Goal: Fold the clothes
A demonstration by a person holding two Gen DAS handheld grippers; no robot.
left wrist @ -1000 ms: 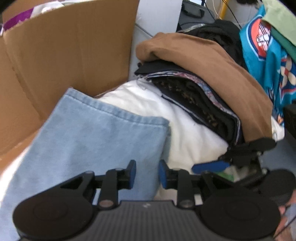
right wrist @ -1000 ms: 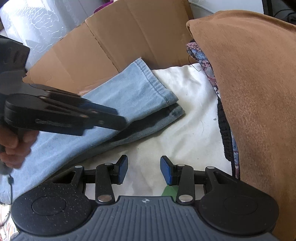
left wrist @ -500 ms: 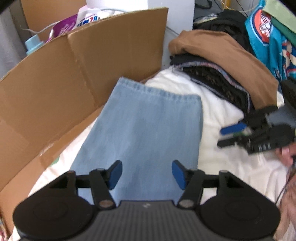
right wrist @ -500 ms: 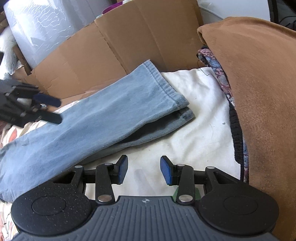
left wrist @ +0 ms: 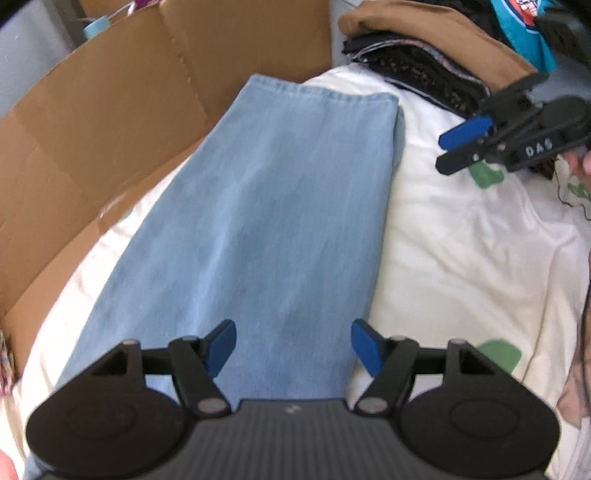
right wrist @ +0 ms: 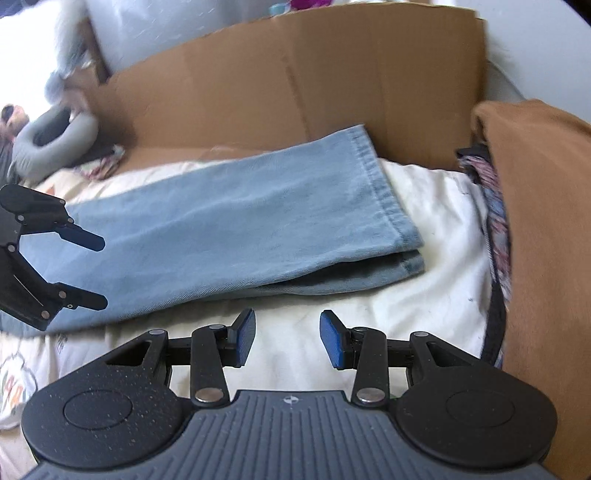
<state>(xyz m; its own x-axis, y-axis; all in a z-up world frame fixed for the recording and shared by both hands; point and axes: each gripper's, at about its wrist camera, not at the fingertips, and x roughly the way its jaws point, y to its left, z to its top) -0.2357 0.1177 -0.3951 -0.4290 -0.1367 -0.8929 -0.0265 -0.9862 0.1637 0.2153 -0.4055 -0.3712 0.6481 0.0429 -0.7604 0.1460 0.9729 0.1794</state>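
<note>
A pair of light blue jeans (left wrist: 280, 206) lies flat on a white sheet (left wrist: 461, 258), legs stacked one on the other, hems toward the cardboard. My left gripper (left wrist: 293, 343) hovers over the upper leg, well back from the hem. Its jaws are opening, and nothing is pinched between them. In the right wrist view the jeans (right wrist: 258, 229) run left to right, and the left gripper (right wrist: 92, 272) hangs open over their left part. My right gripper (right wrist: 288, 338) is open over bare sheet just in front of the jeans, holding nothing. It also shows as the right gripper (left wrist: 465, 144) beyond the hems.
A flattened cardboard sheet (left wrist: 110, 129) stands along the far side of the jeans. A pile of folded clothes topped by a brown garment (right wrist: 546, 221) sits close on the right of the hems. A grey neck pillow (right wrist: 48, 136) lies at the far left. A teal garment (left wrist: 524, 22) hangs behind the pile.
My left gripper has drawn back along the jeans away from the hem, and its jaws have spread wide. The right gripper has lifted a little and rolled; its jaws look unchanged.
</note>
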